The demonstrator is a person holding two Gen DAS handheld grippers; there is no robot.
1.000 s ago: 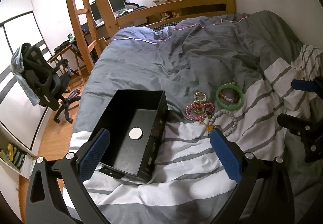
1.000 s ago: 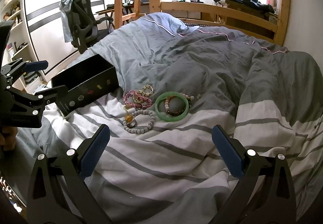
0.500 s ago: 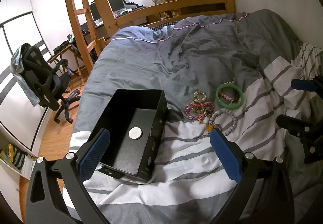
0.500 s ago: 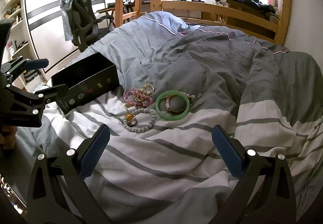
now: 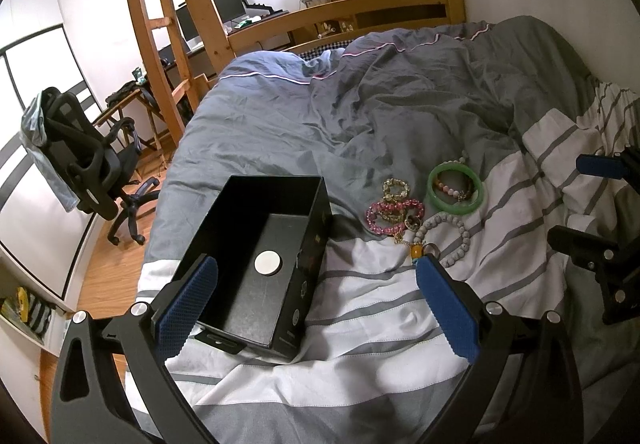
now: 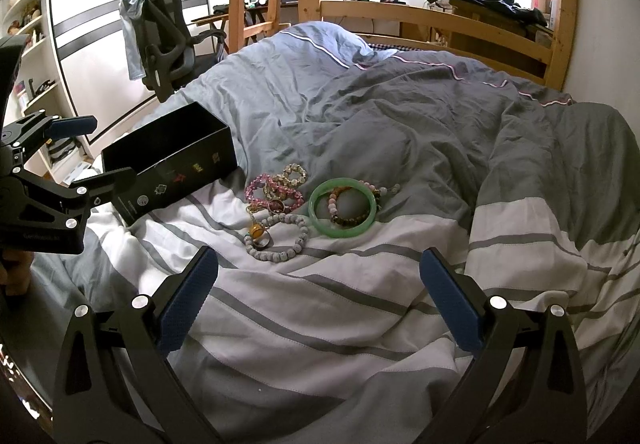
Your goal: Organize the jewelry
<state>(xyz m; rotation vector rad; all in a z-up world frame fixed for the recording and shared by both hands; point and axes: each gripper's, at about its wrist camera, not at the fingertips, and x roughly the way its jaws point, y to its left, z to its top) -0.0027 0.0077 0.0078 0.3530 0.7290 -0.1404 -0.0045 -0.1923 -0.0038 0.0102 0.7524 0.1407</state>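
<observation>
Left wrist view: left gripper (image 5: pixel 316 302) wide open, empty, over black box (image 5: pixel 256 264) on striped duvet (image 5: pixel 360 324). Right gripper (image 6: pixel 318 300) spread wide, empty, near jewelry: green bangle (image 6: pixel 344 212), pink bead bracelet (image 6: pixel 272 194), grey bead bracelet (image 6: pixel 278 238) lying beside box.

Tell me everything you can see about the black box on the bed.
The black box is a rectangular, open-topped container that looks like stiff card. It has no lid and is empty except for a round white disc on its floor. Small printed icons run along its outer long side. It sits upright on the striped duvet, left of the bracelet cluster and apart from it. The left gripper hovers open near its close end; contact cannot be told.
</observation>
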